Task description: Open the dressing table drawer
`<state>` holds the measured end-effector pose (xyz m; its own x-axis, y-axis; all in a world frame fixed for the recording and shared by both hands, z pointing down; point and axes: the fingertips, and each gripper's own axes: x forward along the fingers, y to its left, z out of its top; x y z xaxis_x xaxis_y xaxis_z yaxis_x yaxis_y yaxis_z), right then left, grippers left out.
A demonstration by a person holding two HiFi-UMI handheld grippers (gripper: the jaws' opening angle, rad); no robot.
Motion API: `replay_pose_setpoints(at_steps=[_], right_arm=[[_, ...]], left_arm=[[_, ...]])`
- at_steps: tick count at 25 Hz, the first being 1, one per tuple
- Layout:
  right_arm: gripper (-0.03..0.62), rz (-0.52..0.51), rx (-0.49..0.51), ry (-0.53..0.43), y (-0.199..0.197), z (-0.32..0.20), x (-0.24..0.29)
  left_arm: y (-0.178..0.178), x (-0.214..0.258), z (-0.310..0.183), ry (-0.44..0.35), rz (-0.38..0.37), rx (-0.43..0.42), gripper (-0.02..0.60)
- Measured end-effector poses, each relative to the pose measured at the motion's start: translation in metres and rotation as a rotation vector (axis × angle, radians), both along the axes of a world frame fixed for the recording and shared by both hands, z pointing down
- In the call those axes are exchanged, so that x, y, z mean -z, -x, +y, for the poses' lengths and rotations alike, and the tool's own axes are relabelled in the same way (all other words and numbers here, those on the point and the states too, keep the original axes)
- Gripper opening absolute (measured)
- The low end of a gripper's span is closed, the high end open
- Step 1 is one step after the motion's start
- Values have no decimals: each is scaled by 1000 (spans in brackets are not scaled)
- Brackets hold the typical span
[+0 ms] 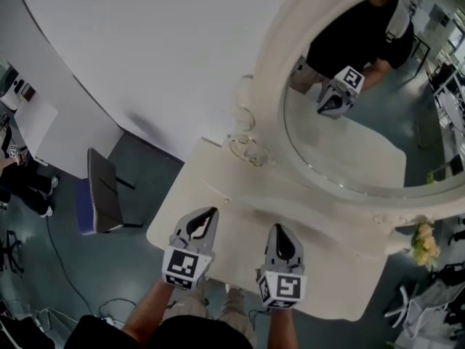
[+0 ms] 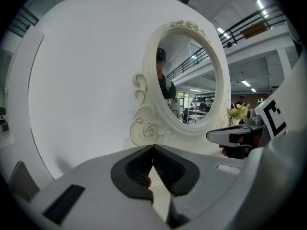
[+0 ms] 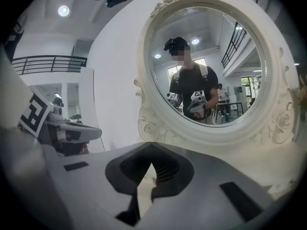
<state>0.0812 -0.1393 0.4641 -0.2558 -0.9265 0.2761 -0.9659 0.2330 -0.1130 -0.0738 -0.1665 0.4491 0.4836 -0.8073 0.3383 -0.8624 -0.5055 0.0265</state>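
With your left gripper [image 1: 209,213] and right gripper [image 1: 280,229] clenched empty over the dressing table [image 1: 341,267], seek its hidden, probably stiff drawer's front pull.

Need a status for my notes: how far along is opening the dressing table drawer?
Done: nothing; no drawer shows open. In hand: left gripper and right gripper, both shut and empty, hover over the dressing table top, facing the oval mirror. Remaining: find the drawer front, out of view here, grip and pull.
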Motion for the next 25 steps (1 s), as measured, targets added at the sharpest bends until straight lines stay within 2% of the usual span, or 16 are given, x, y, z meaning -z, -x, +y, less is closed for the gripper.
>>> replay_pose_setpoints(at_steps=[16,25], right_arm=[[-3,5,-81,129,-11,-4,-97],[-3,6,-97,168,-13,-7,-123]], left_arm=[[-16,-105,-24,142,-3,-75,3],[-19,-145,-31,207,-27,-69,3]])
